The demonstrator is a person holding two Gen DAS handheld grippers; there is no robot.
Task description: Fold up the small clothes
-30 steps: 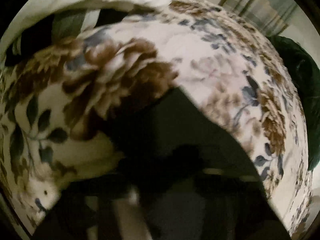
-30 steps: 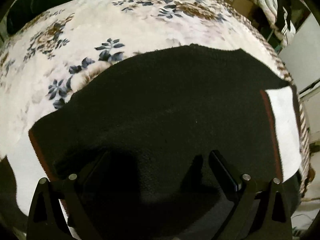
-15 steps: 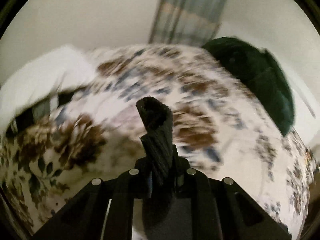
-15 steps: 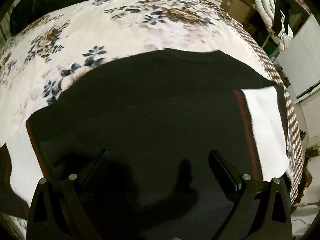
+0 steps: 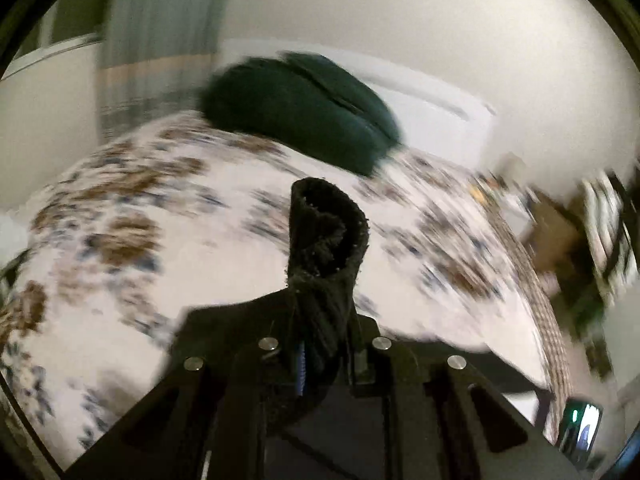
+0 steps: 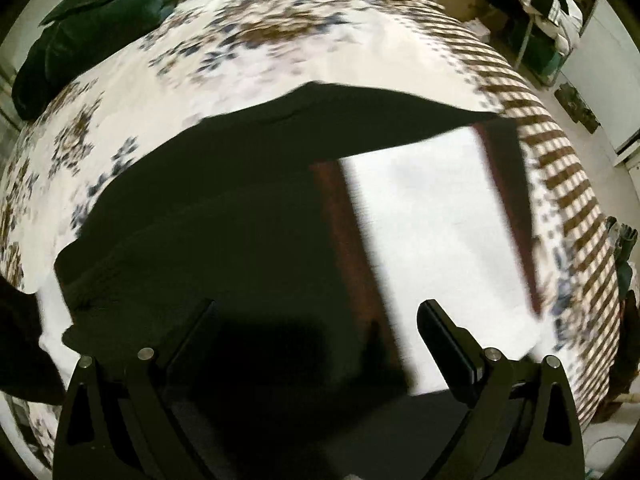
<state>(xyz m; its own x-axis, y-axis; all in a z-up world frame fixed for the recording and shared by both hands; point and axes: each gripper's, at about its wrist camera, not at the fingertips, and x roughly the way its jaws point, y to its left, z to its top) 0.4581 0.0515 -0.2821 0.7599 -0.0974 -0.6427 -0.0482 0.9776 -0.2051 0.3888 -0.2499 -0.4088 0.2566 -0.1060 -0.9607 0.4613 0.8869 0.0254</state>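
The left tool [image 5: 326, 344] is clamped on a bunched fold of the black garment [image 5: 326, 240], and the pinched cloth stands up past its fingers as a rolled tube with a frayed, open end. Beyond it lies the floral bedspread [image 5: 160, 208], blurred in this view, with a dark green pillow [image 5: 304, 108] at the far end against the pale wall. A lit phone screen [image 5: 580, 430] shows at the lower right edge.

In the right wrist view the right tool [image 6: 316, 328] stands wide with nothing between its fingers, just above the garment. The black garment [image 6: 224, 208] lies spread flat on the bed, with a white panel [image 6: 436, 240] on its right side bordered by a dark red stripe [image 6: 344, 240]. The right finger sits over the white panel, the left over black cloth; whether either touches the fabric is hard to say. The bedspread [image 6: 280, 40] reaches past the garment to the green pillow [image 6: 100, 12] at upper left, and a clothes rack [image 6: 548, 4] stands beyond the bed at upper right.
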